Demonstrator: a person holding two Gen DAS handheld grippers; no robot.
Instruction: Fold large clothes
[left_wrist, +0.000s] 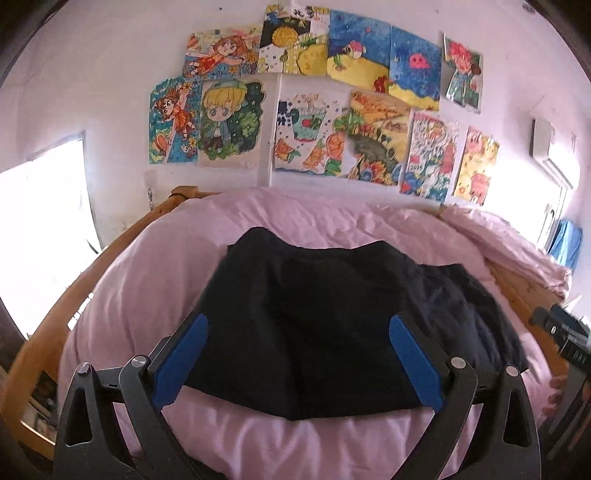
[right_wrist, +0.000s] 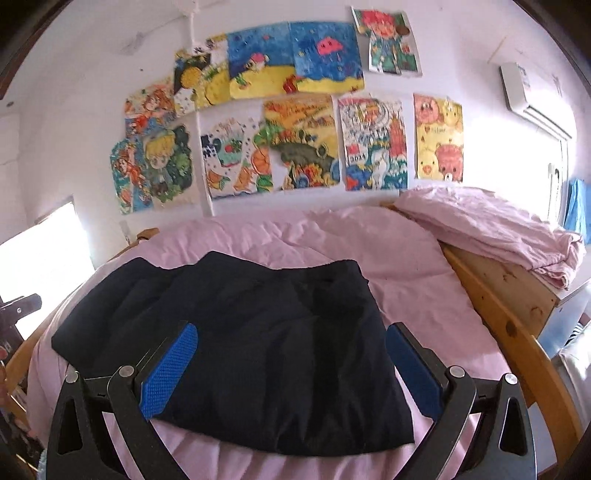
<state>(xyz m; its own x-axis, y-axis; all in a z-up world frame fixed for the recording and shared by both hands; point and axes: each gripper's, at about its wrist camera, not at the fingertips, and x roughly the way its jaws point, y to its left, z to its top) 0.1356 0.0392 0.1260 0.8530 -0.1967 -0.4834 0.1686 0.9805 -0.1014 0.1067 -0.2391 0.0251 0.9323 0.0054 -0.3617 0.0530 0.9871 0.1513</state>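
Note:
A dark navy garment (left_wrist: 314, 325) lies folded into a rough rectangle on the pink bedcover (left_wrist: 147, 280). It also shows in the right wrist view (right_wrist: 258, 339) on the bedcover (right_wrist: 406, 280). My left gripper (left_wrist: 299, 332) hovers over the garment's near left part, jaws wide open and empty. My right gripper (right_wrist: 291, 343) hovers over its near right part, jaws wide open and empty. Part of the right gripper (left_wrist: 561, 332) shows at the right edge of the left wrist view.
A wooden bed frame (right_wrist: 517, 317) rims the bed. A folded pink sheet (right_wrist: 498, 229) lies on the headboard shelf at right. Children's drawings (left_wrist: 314, 110) cover the wall behind. A bright window (left_wrist: 44, 221) is at left.

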